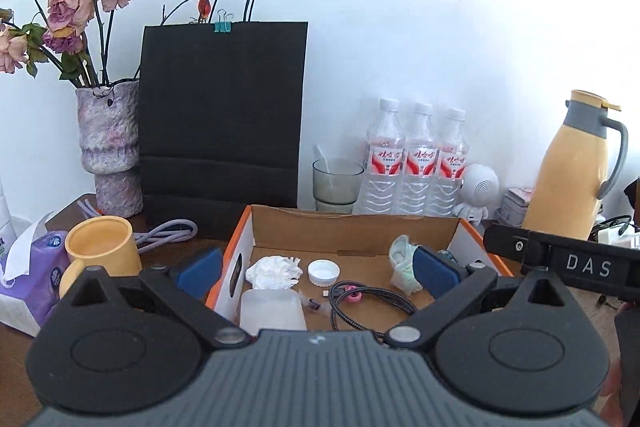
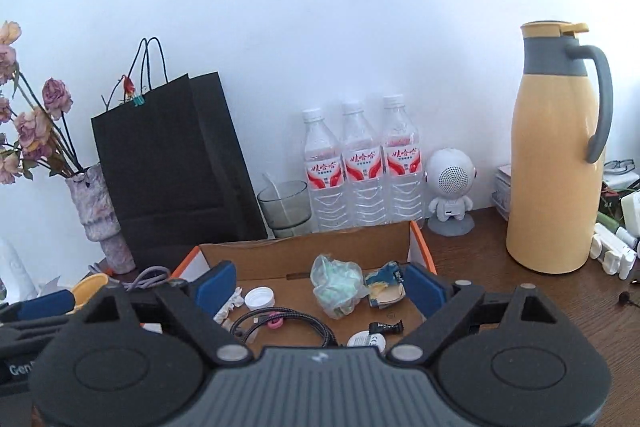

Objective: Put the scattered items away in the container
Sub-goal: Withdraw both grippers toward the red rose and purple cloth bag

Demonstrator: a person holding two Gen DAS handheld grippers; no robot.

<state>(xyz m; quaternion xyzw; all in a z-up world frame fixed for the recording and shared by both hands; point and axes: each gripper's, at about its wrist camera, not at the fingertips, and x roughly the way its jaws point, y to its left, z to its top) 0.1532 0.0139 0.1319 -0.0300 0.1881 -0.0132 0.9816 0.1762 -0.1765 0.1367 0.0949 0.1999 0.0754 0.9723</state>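
Wooden desk against a white wall — your left gripper [image 1: 318, 269] and right gripper [image 2: 320, 289] both hang wide and empty over the box [image 2: 304, 251]. Inside it lie a cable [image 1: 368, 297], cap [image 1: 323, 271], tissue [image 1: 274, 271] and wrapper [image 2: 340, 285]; beyond stand three bottles [image 2: 362, 163].

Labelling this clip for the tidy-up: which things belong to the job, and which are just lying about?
Job: cardboard box, crumpled tissue, white bottle cap, braided cable, green wrapper.

Lying about: yellow thermos, three water bottles, black paper bag, vase.
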